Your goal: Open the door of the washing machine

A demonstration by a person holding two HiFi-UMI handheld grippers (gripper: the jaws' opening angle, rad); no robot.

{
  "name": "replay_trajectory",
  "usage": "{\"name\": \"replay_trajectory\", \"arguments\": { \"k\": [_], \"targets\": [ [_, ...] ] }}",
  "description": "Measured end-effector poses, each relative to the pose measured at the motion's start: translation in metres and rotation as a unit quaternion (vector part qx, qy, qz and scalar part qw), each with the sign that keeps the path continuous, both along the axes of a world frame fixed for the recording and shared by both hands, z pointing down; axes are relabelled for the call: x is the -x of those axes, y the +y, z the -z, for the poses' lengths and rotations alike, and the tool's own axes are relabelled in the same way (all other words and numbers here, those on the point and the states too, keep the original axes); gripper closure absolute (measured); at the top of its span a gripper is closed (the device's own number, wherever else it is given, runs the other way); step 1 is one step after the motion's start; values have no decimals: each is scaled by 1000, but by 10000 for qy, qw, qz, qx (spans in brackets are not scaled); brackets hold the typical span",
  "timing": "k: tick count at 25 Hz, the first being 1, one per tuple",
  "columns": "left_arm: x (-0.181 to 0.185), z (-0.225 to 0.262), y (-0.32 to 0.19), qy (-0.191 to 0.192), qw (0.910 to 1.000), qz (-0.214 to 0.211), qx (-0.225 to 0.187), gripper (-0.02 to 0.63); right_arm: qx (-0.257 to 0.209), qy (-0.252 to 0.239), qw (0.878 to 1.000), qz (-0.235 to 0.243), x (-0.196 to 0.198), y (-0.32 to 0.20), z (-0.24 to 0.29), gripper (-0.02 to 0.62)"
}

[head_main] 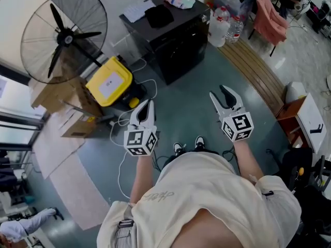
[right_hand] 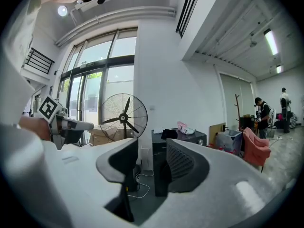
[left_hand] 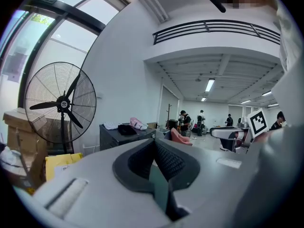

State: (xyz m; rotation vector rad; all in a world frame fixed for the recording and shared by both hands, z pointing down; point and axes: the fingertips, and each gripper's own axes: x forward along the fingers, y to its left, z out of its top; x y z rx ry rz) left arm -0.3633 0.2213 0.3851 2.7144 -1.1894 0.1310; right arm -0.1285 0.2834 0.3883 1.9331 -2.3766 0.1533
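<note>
A black box-shaped washing machine (head_main: 173, 37) stands on the floor ahead of me, with paper, a dark cloth and a pink packet on its top. It also shows in the left gripper view (left_hand: 124, 136) and in the right gripper view (right_hand: 187, 137). My left gripper (head_main: 148, 104) is held in the air short of it, jaws pressed together with nothing between them (left_hand: 153, 142). My right gripper (head_main: 219, 92) hovers to the right at about the same distance, jaws spread and empty (right_hand: 152, 144). Neither gripper touches the machine.
A big standing fan (head_main: 64, 35) is at the left, with a yellow case (head_main: 109, 81) and cardboard boxes (head_main: 64, 94) below it. White cables (head_main: 121, 123) trail on the floor. Water bottles (head_main: 223, 25) and a pink chair (head_main: 269, 17) stand right of the machine. People stand far back (left_hand: 185, 120).
</note>
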Motion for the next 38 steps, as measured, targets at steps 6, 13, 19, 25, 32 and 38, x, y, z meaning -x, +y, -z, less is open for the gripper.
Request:
{"name": "replay_trajectory", "arguments": {
  "k": [6, 13, 19, 25, 32, 38],
  "targets": [
    [11, -4, -4, 42, 10000, -35, 35, 589, 44, 100, 9999, -22, 13, 2, -1, 408],
    [12, -16, -12, 191, 9994, -219, 199, 589, 259, 389, 9989, -23, 33, 1, -9, 407],
    [15, -21, -16, 194, 9984, -518, 124, 589, 284, 401, 9987, -130, 50, 2, -14, 407],
    [19, -35, -17, 187, 9967, -688, 375, 589, 452, 210, 9984, -253, 54, 4, -32, 407],
    [29, -45, -47, 65, 9976, -484, 486, 589, 585, 402, 9975, 36, 68, -30, -48, 407],
    [13, -42, -80, -160, 9979, -458, 420, 589, 685, 646, 9947, 408, 65, -72, -70, 407]
  ]
}}
